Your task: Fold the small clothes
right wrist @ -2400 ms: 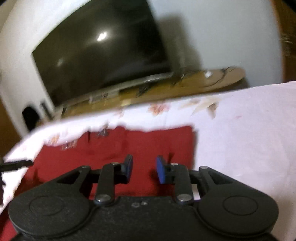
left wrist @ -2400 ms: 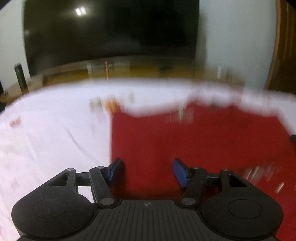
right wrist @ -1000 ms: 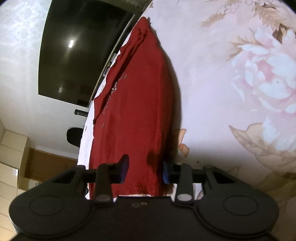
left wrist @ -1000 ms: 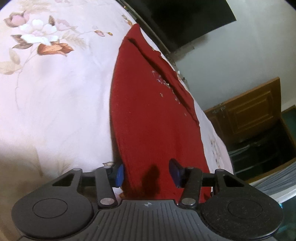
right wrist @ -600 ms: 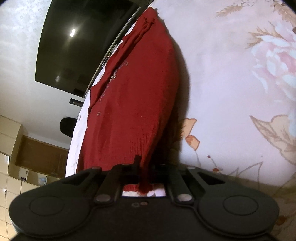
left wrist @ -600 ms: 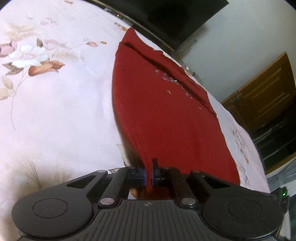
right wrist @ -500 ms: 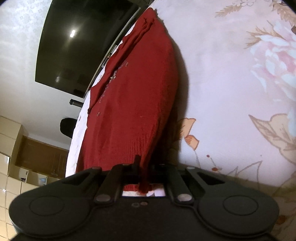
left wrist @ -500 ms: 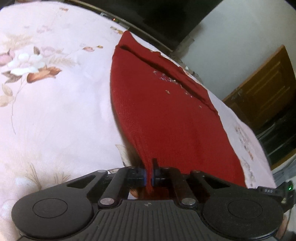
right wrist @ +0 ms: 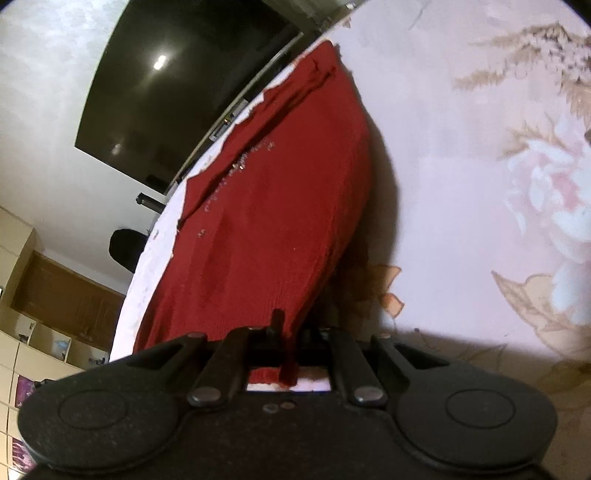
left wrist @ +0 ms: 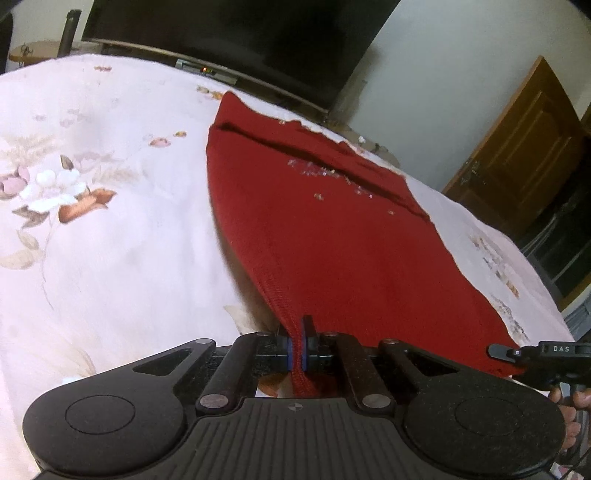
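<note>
Since a sec ago we'd clamped both sets of jaws: left gripper (left wrist: 297, 349) & right gripper (right wrist: 291, 345) pinched the red sweater's (left wrist: 332, 236) near hem corners; the garment ran lengthwise ahead over the floral bedsheet (left wrist: 110, 221).

A home bedroom: floral bedsheet (left wrist: 110, 240), television (left wrist: 240, 33), wooden door (left wrist: 524, 158).

"DAS" on the right tool (left wrist: 554, 349)

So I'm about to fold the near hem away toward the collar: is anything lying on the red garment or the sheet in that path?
Nothing visible: the red garment lies bare on the floral sheet, both jaws pinching its near corners.
</note>
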